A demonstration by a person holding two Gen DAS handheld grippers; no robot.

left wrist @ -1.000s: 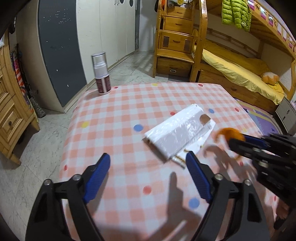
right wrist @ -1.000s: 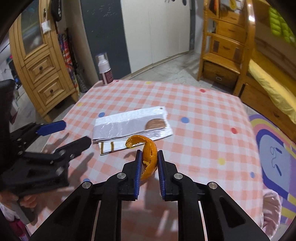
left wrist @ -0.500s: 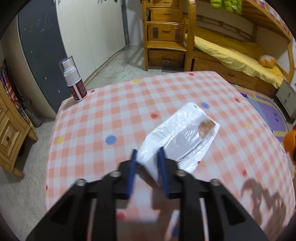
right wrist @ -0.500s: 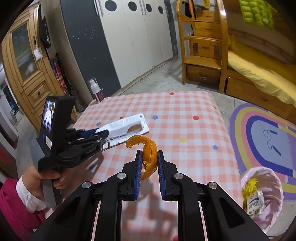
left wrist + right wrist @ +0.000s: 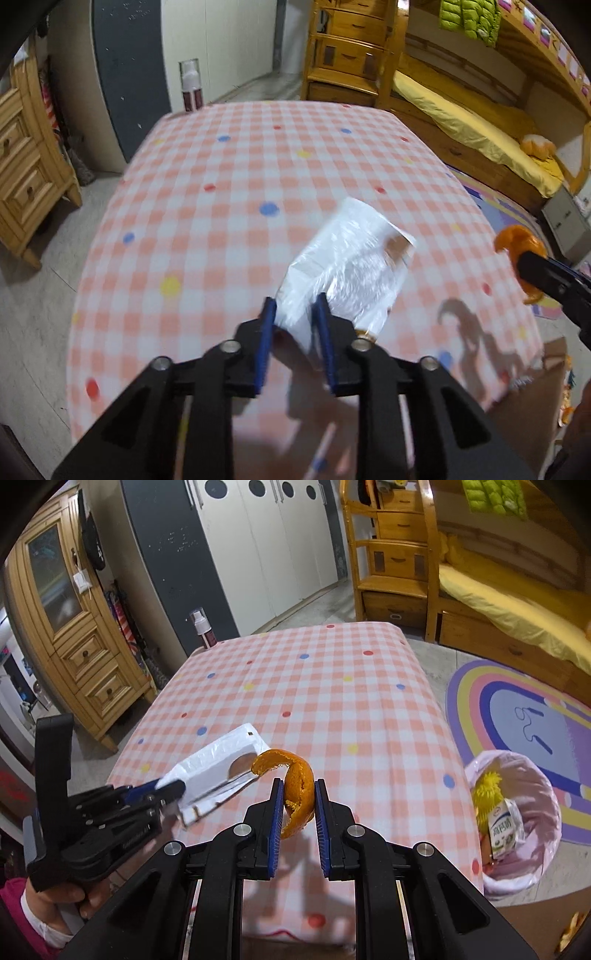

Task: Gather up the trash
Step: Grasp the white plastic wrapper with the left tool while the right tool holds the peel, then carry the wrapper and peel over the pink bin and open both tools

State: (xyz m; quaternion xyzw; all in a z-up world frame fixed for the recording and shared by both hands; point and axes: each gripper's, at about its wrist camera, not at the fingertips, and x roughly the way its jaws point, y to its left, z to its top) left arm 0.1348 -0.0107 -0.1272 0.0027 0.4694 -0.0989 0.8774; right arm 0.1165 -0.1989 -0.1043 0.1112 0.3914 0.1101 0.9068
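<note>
My left gripper (image 5: 294,312) is shut on the near end of a white plastic wrapper (image 5: 351,254) and holds it lifted above the pink checked tablecloth (image 5: 240,177). The wrapper also shows in the right wrist view (image 5: 218,768), with the left gripper (image 5: 168,788) on it. My right gripper (image 5: 299,797) is shut on a curled orange peel (image 5: 295,790), held above the table's near right part; the peel shows at the right edge of the left wrist view (image 5: 521,243). A pink-lined trash bin (image 5: 513,819) with a milk carton stands on the floor at the right.
A spray bottle (image 5: 191,86) stands at the table's far left corner. A wooden cabinet (image 5: 74,635) is left of the table, a bunk bed (image 5: 480,122) and a rainbow rug (image 5: 517,709) to the right. Peel bits (image 5: 572,926) lie on cardboard near the bin.
My left gripper closed on the wrapper's near end and lifted it off the cloth. My right gripper, still holding the peel, rose and pulled back, bringing the bin into view.
</note>
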